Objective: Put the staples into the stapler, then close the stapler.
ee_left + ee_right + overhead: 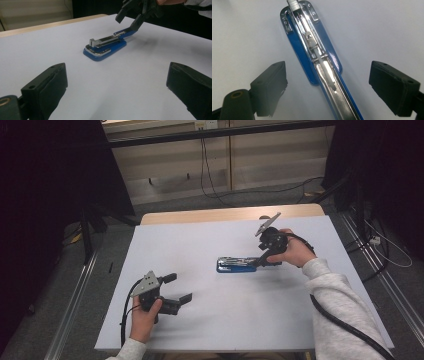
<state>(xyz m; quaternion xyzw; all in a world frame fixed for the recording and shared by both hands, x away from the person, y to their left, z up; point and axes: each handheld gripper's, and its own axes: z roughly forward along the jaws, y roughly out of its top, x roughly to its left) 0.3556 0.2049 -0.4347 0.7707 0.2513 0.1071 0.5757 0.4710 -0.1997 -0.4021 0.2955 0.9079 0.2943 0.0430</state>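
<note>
Stapler (239,265) lies flat mid-table, magazine exposed (probably for reloading). Right gripper (263,258) straddles its rear, jaws wide; left gripper (176,288) waits apart, also wide.

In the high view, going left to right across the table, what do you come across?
Left hand with the left gripper, open, over bare white tabletop → blue stapler lying flat → right gripper, open, at the stapler's right end → right hand.

Stapler (239,265) mid-table (200,240), right tool (264,256) above its right end, left tool (177,290) near-left.
</note>
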